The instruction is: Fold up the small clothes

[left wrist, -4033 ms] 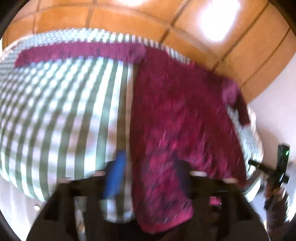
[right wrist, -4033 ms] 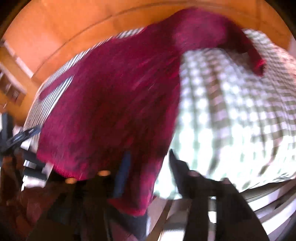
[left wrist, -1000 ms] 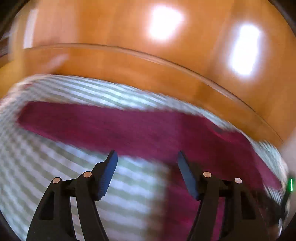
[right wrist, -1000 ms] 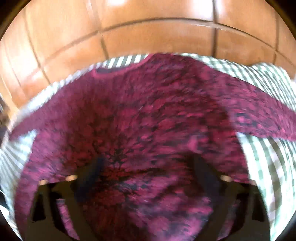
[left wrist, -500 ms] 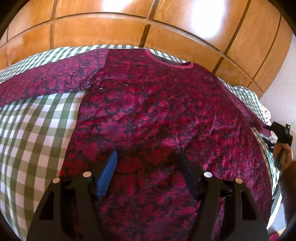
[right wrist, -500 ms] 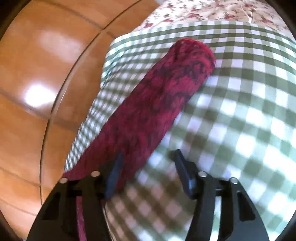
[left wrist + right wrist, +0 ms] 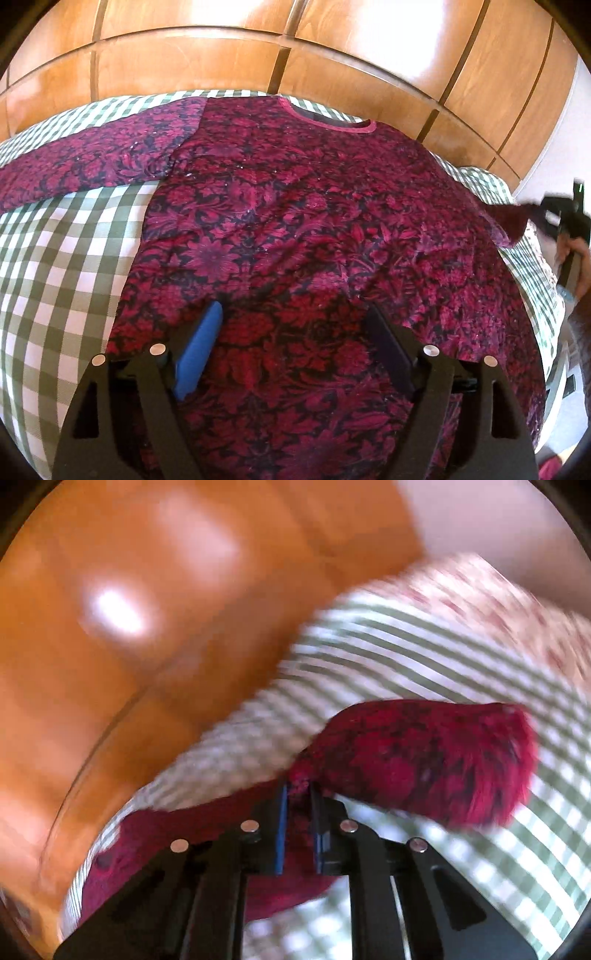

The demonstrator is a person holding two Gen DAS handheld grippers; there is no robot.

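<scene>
Right jaws: my right gripper (image 7: 297, 794) has them drawn nearly together, pinching a bunch of the sleeve (image 7: 417, 760).
Sleeve: its cuff end is lifted past my fingers, above the checked cover (image 7: 406, 657); this view is blurred.
Left jaws: my left gripper (image 7: 295, 321) holds them spread wide with nothing between, hovering over the lower half of the shirt (image 7: 295, 221).
Shirt: magenta floral, laid flat and front-up on the green-and-white checked cover, neckline toward the wooden panels (image 7: 332, 48).
Other sleeve: stretched straight out to the left across the cover (image 7: 92, 166).
Far right: my right hand (image 7: 576, 254) grips its tool at the cover's edge.
</scene>
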